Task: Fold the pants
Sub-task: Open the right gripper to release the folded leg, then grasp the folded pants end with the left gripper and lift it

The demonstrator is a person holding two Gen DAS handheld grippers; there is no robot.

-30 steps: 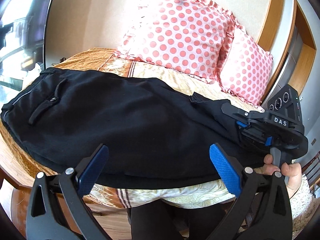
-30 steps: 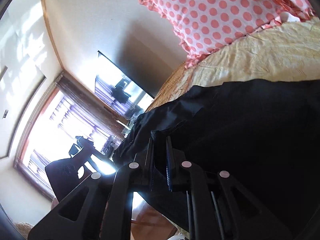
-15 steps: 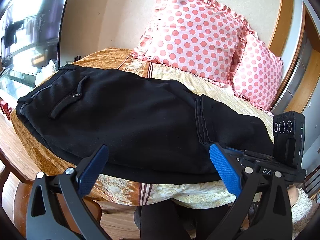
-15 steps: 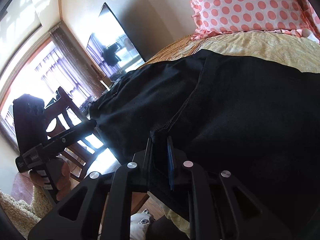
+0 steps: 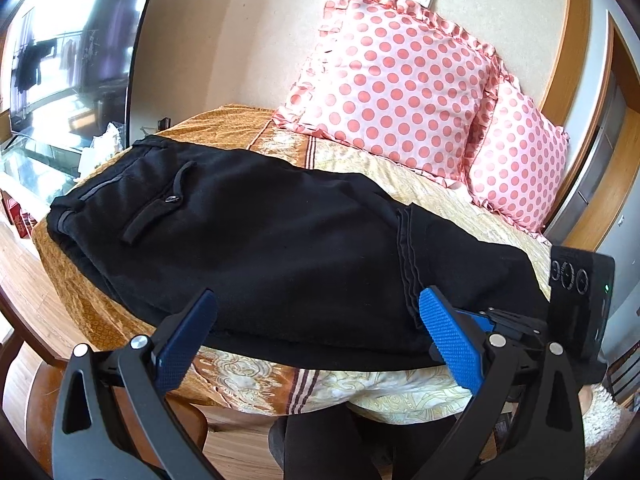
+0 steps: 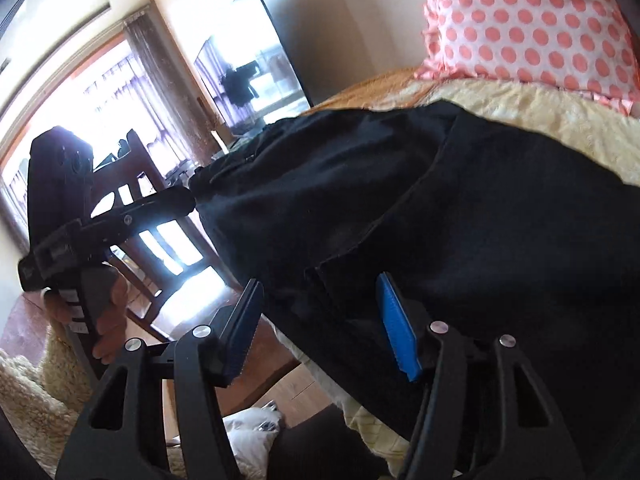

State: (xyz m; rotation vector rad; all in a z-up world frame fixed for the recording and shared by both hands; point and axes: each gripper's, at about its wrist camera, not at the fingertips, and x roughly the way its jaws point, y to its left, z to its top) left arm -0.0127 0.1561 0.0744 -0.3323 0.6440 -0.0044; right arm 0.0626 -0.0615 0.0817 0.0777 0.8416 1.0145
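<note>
Black pants (image 5: 272,248) lie folded along the front edge of the bed, waistband and back pocket to the left, a folded-over hem edge (image 5: 404,256) to the right. My left gripper (image 5: 316,340) is open and empty, just in front of the pants' near edge. My right gripper (image 6: 320,324) is open, its blue pads on either side of the pants' edge (image 6: 400,220), holding nothing. The right gripper also shows at the lower right of the left wrist view (image 5: 500,320). The left gripper shows at the left of the right wrist view (image 6: 100,216).
The bed (image 5: 256,380) has a gold patterned cover. Two pink polka-dot pillows (image 5: 400,80) lean on the wall behind. A TV (image 5: 72,48) stands at the left. A wooden chair (image 6: 160,220) stands beside the bed. The person's legs (image 5: 320,448) are below.
My right gripper has opened and let go of the pants' edge it was shut on. My left gripper has drawn back, so more of the bed and the pants shows.
</note>
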